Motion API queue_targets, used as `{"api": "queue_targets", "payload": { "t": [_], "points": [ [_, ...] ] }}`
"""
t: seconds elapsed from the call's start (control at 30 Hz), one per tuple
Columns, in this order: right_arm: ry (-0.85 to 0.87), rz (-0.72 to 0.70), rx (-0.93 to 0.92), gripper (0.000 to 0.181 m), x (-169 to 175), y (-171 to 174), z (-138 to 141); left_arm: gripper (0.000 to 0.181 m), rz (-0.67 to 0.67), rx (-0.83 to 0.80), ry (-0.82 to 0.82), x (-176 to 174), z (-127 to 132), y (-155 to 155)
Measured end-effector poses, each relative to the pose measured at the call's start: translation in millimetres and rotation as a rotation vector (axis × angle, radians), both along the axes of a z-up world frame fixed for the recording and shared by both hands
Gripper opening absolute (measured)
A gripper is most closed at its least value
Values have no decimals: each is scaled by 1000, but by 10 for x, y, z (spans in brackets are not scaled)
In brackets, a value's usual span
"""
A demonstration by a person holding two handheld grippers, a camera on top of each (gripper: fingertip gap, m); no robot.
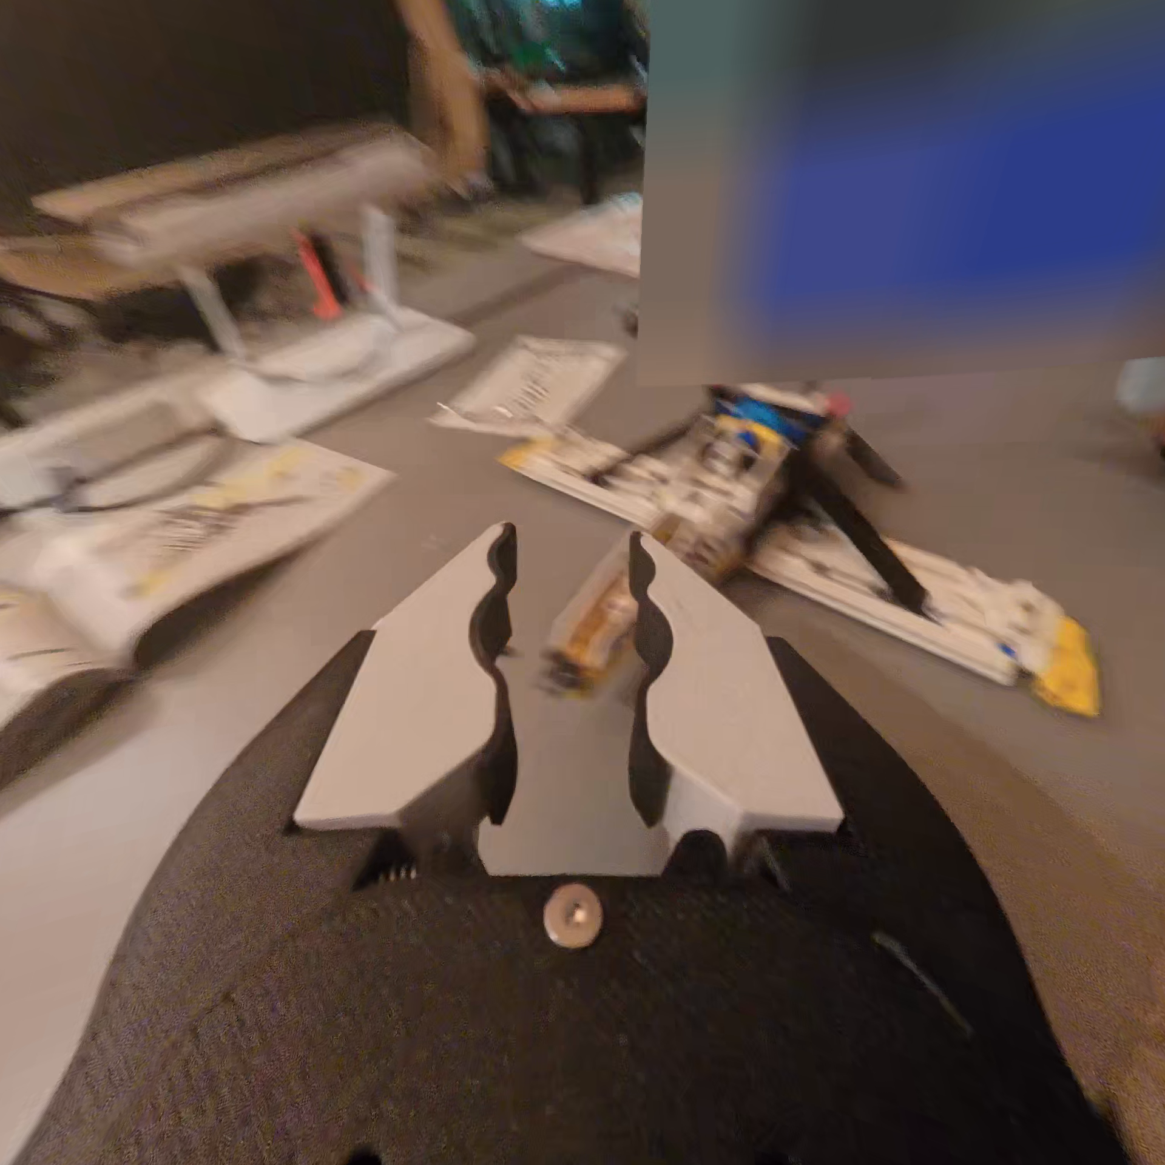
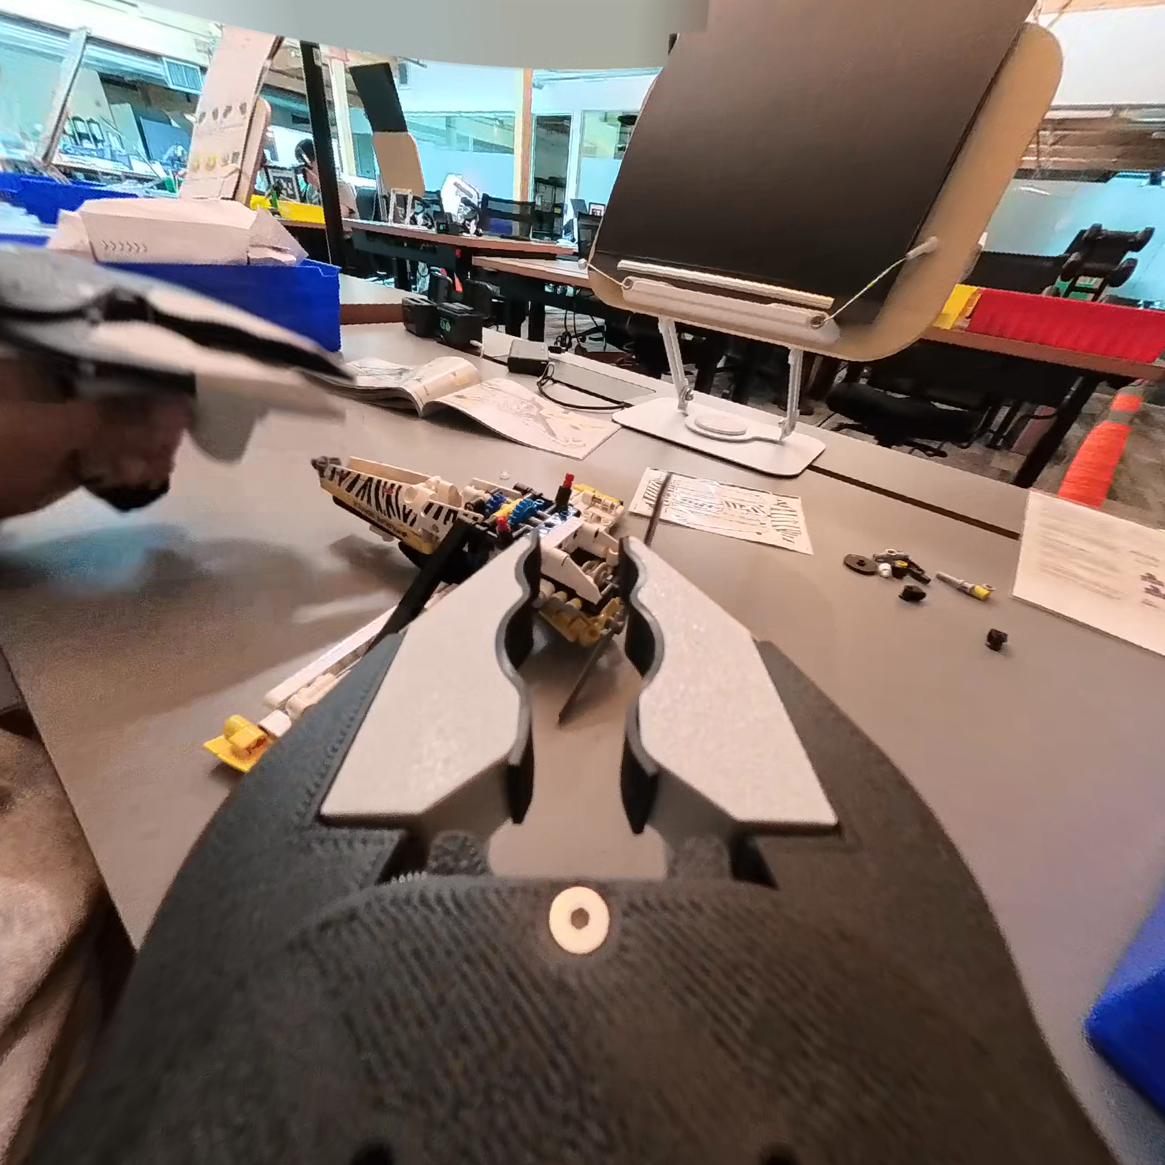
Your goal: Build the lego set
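A half-built lego plane, white with zebra stripes, yellow and blue parts, lies on the grey table. My right gripper is open above its rear end, which shows in the gap with a black blade. A white wing with a yellow tip sticks out at the left. My left gripper is open and empty. The blurred plane lies beyond it, its near end in the finger gap. In the right wrist view the left gripper hovers at the upper left, held by a hand.
An open instruction booklet and a sticker sheet lie behind the plane. A stand holds a dark panel. Small loose parts and a paper sheet lie at the right. Blue bins stand at the back left. Tip to tip, the grippers are about 20 centimeters apart. The blurred plane is about 7 centimeters from my left fingertips.
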State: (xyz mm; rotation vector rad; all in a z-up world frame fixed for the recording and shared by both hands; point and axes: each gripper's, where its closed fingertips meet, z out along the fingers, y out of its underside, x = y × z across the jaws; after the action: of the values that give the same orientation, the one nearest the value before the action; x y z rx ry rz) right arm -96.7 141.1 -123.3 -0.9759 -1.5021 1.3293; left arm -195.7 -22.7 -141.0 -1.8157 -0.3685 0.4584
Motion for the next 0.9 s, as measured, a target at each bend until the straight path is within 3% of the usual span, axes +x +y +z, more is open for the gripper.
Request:
{"api": "queue_targets", "payload": {
  "t": [0.03,0.1,0.2,0.27,0.33,0.43,0.5,0.6,0.77,0.9],
  "points": [
    [-2,1,5,22,-2,-6,-6,38,49,56,29,-182,171,-135],
    [-5,4,21,21,-5,-26,-17,42,141,19,64,-570,361,-318],
    [-2,17,55,20,3,-73,-29,75,161,-154,57,-1137,337,-179],
    [19,22,84,19,26,-108,-21,82,134,-206,-29,-1537,134,73],
    [66,13,117,14,68,-132,15,71,100,-270,-195,-1864,-210,312],
    [144,-7,152,6,138,-151,81,76,177,-385,-343,-2319,-723,433],
    [188,-23,169,1,164,-144,118,83,193,-390,-383,-2437,-896,495],
    [240,-42,196,0,182,-135,157,84,209,-404,-389,-2424,-910,477],
    [244,-58,248,0,143,-152,132,74,214,-428,-399,-2384,-910,485],
    [261,-67,285,0,145,-176,126,28,208,-436,-359,-2418,-894,455]
  ]
}}
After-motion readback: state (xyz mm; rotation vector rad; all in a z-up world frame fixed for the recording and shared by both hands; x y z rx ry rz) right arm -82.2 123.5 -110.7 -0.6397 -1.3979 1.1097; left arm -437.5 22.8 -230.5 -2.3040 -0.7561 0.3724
